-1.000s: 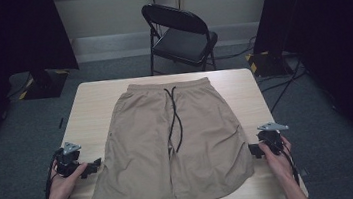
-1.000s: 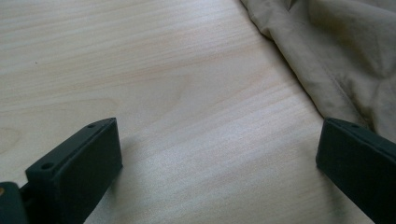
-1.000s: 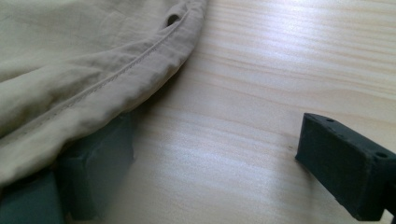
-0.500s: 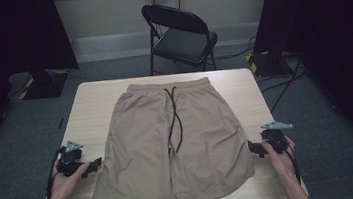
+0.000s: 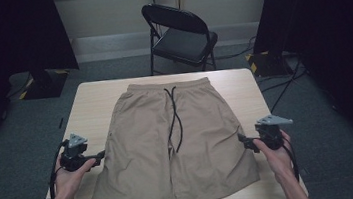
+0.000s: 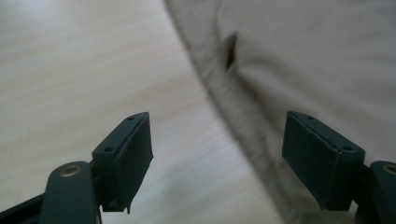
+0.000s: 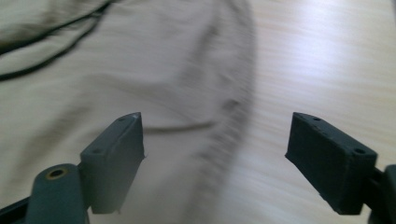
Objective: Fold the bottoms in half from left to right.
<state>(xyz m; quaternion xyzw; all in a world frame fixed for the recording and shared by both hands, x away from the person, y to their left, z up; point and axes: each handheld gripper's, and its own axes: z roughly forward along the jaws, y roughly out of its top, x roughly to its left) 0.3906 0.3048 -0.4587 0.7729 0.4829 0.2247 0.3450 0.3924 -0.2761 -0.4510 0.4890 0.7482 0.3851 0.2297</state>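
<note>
Tan shorts (image 5: 174,145) lie flat on the light wooden table (image 5: 89,104), waistband at the far side, with a black drawstring (image 5: 174,117) down the middle. My left gripper (image 5: 101,155) hovers at the shorts' left edge, jaws wide apart and pointing inward. In the left gripper view the side seam of the shorts (image 6: 243,107) runs below the gap of the left gripper (image 6: 217,135). My right gripper (image 5: 242,140) mirrors it at the right edge, and the hem of the shorts (image 7: 224,116) shows under the right gripper (image 7: 217,135). Both pairs of jaws have just been closing a little; the pads press on nothing.
A black folding chair (image 5: 182,33) stands behind the table's far edge. Dark curtains hang at both sides, and cables run over the grey floor at the right. Bare table strips flank the shorts.
Both hands have lifted their grippers slightly off the table at the shorts' side edges. The shorts have not moved.
</note>
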